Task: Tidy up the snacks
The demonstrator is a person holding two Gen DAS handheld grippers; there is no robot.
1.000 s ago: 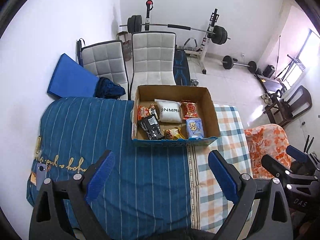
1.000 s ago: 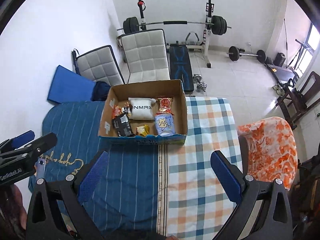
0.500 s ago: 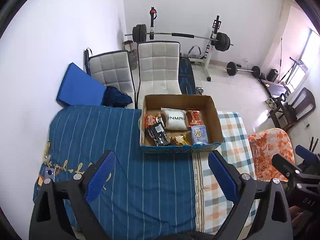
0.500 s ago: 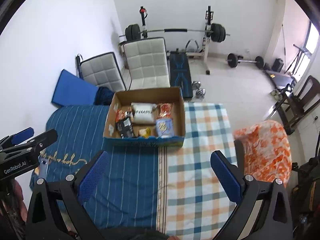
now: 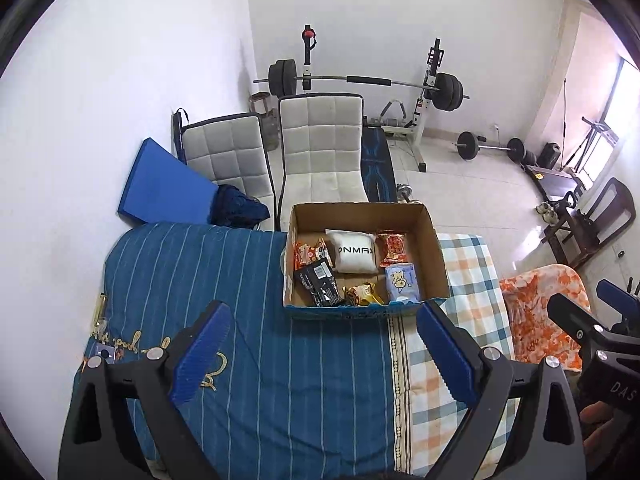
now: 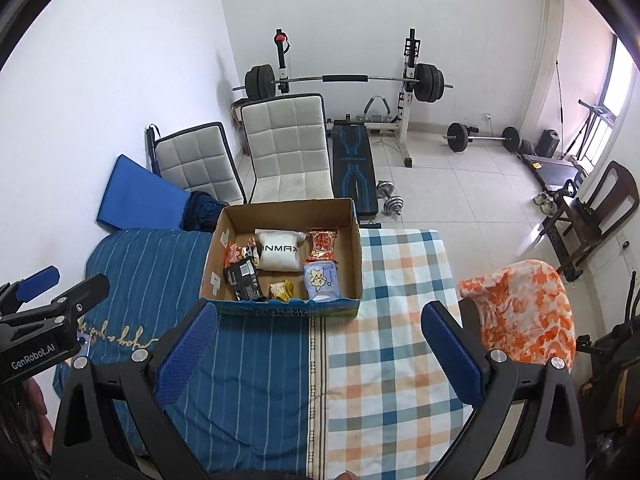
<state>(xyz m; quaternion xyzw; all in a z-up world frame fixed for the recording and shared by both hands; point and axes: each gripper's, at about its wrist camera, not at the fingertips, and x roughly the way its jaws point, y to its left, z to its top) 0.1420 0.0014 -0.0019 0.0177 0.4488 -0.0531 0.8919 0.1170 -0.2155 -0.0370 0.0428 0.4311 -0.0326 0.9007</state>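
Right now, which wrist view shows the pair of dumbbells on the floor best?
The right wrist view: both dumbbells lie fully exposed on the tiles beside the weight bench. In the left wrist view only one end of a dumbbell peeks out behind the cardboard box; the rest is hidden.

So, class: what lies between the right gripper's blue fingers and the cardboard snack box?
Only bare cloth, no snacks: the right wrist view shows striped blue cloth and checked cloth between the right gripper and the box.

Both grippers, left [image 5: 320, 344] and right [image 6: 320, 340], are black frames with ribbed blue pads [image 5: 200, 352], silver screws and white lettering.
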